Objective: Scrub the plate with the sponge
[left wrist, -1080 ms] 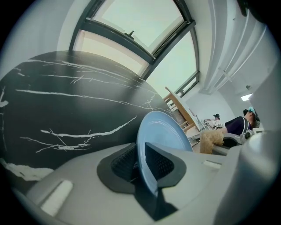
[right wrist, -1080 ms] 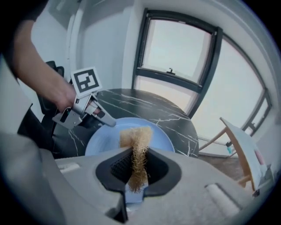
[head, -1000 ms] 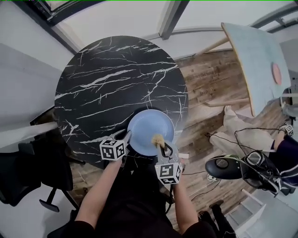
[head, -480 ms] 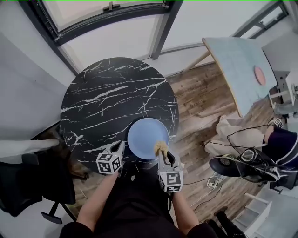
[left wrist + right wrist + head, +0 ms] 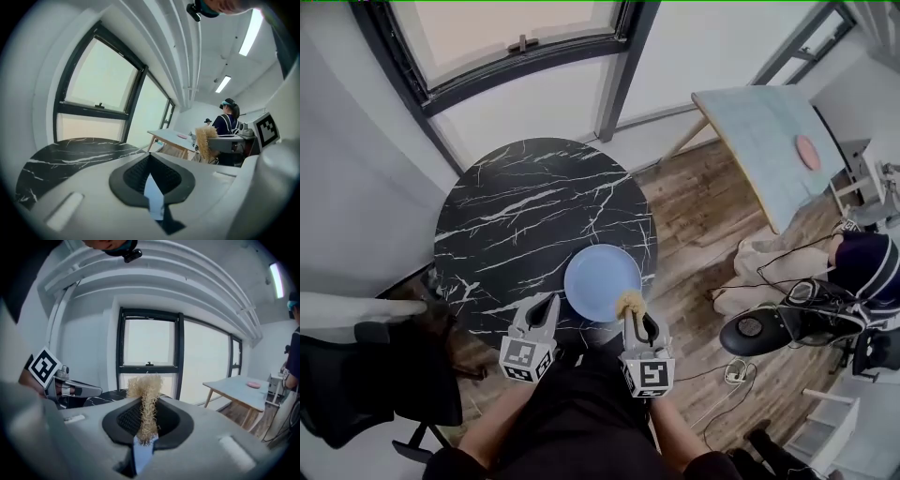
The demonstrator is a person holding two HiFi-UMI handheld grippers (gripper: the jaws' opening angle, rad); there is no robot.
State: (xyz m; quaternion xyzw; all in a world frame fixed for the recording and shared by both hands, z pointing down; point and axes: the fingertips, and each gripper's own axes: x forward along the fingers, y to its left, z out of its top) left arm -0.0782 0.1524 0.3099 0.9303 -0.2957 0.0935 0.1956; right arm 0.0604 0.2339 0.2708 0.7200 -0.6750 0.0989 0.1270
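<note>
A light blue plate [image 5: 598, 277] lies at the near edge of the round black marble table [image 5: 516, 225]. My right gripper [image 5: 634, 317] is shut on a tan fibrous sponge [image 5: 629, 302], which hangs over the plate's near right rim. In the right gripper view the sponge [image 5: 146, 401] stands upright between the jaws. My left gripper [image 5: 548, 302] is just left of the plate, off its rim. Its jaws [image 5: 151, 161] are shut with nothing between them. The left gripper view also shows the sponge [image 5: 203, 139] at the right.
A pale wooden-legged table [image 5: 764, 141] with a pink disc [image 5: 807, 152] stands at the back right. A person [image 5: 862, 267] sits at the right beside a black stool [image 5: 750, 330] and floor cables. A dark chair [image 5: 356, 384] is at the left. A window wall is behind the table.
The left gripper's jaws have shut and it has drawn back from the plate's left rim. The right gripper with the sponge slid toward the plate's near right edge. The head view has lifted.
</note>
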